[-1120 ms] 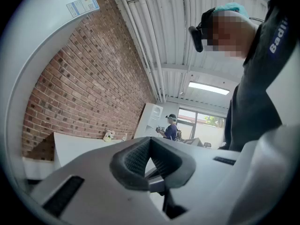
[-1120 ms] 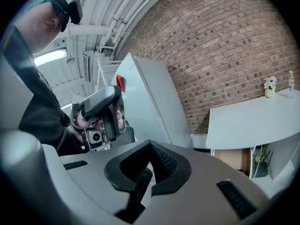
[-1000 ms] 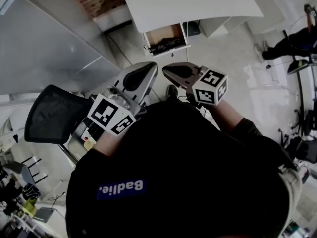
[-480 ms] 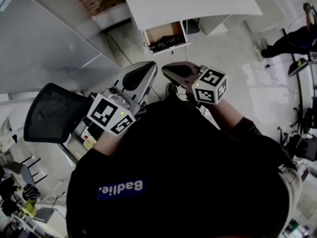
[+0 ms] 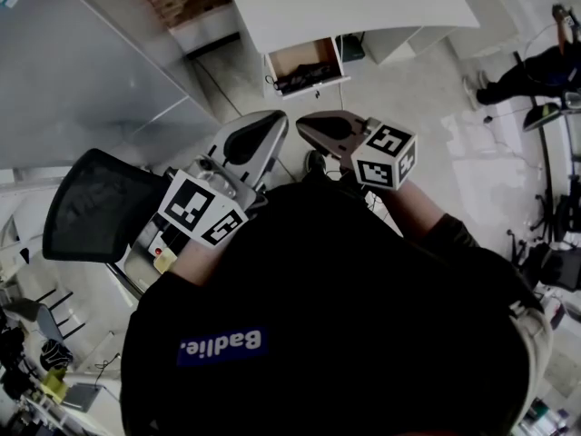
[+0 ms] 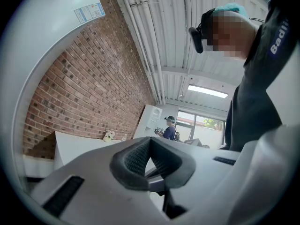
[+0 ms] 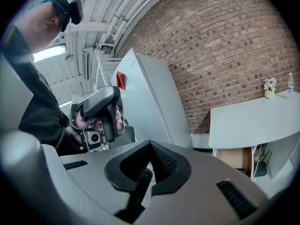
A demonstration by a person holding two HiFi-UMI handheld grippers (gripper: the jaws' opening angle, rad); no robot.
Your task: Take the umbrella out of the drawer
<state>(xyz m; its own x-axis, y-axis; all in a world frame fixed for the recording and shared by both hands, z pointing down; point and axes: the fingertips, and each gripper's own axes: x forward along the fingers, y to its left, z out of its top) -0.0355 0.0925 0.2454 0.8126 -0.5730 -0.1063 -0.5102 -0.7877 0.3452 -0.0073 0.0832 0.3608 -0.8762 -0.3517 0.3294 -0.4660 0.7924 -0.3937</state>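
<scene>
Lying well beyond right tool (image 5: 305, 127): umbrella (image 5: 307, 80).

Matt plastic, rough brick, black mesh

The left gripper (image 6: 150, 146) and right gripper (image 7: 150, 149) are showing smooth matt grey plastic with ribbed black pads (image 7: 161, 161); the brick wall (image 6: 84, 93) is looking rough, the chair back (image 5: 95, 207) meshy, the drawer (image 5: 300, 60) wooden inside.

Head view steeply down, gripper views level along own fingers (image 6: 136, 159), all sharing the white desk (image 5: 345, 7).
</scene>
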